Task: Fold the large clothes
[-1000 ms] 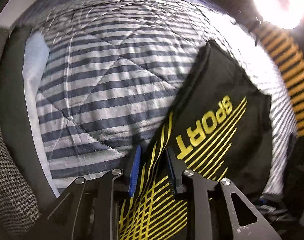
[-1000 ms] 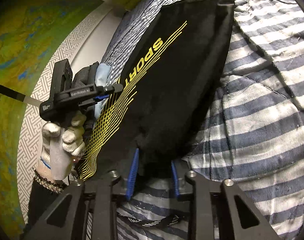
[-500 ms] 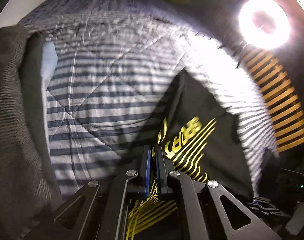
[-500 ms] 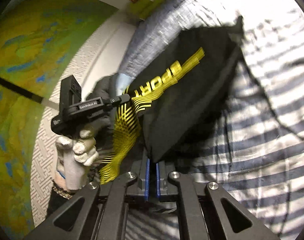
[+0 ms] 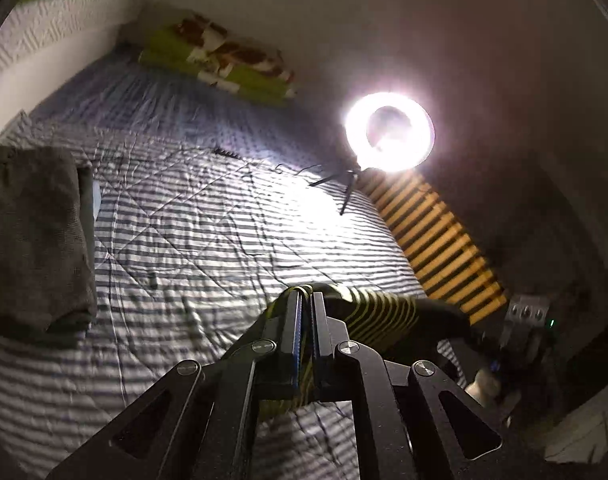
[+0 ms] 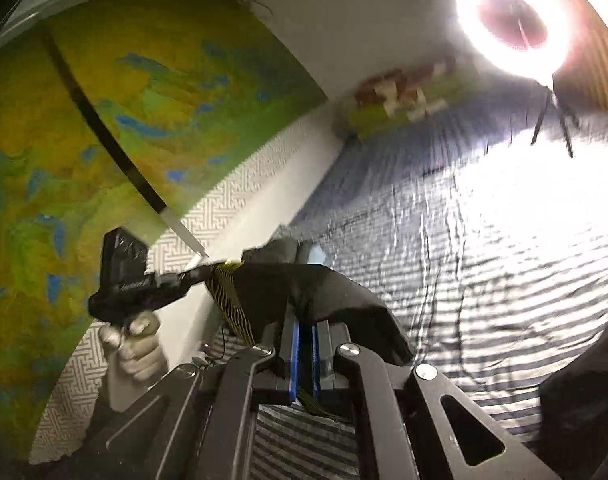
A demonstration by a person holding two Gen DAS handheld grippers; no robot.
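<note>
A black garment with yellow stripes (image 5: 383, 316) hangs lifted above the striped bed. My left gripper (image 5: 305, 300) is shut on its edge; the cloth trails off to the right. In the right wrist view the same black garment (image 6: 323, 296) stretches between both tools. There my right gripper (image 6: 304, 324) is shut on its near edge. The left gripper (image 6: 208, 274), held by a gloved hand (image 6: 136, 352), pinches the striped corner at the left. Most of the garment is hidden below the fingers.
A blue-and-white striped quilt (image 5: 208, 232) covers the bed. Folded grey clothes (image 5: 36, 236) are stacked at its left. A green pillow (image 5: 224, 64) lies at the far end. A bright ring light (image 5: 389, 136) on a tripod stands at the right. A green patterned wall (image 6: 104, 120) borders the bed.
Both grippers closed on the garment a second ago and have since raised it off the quilt. The views have tilted up towards the wall and the ring light.
</note>
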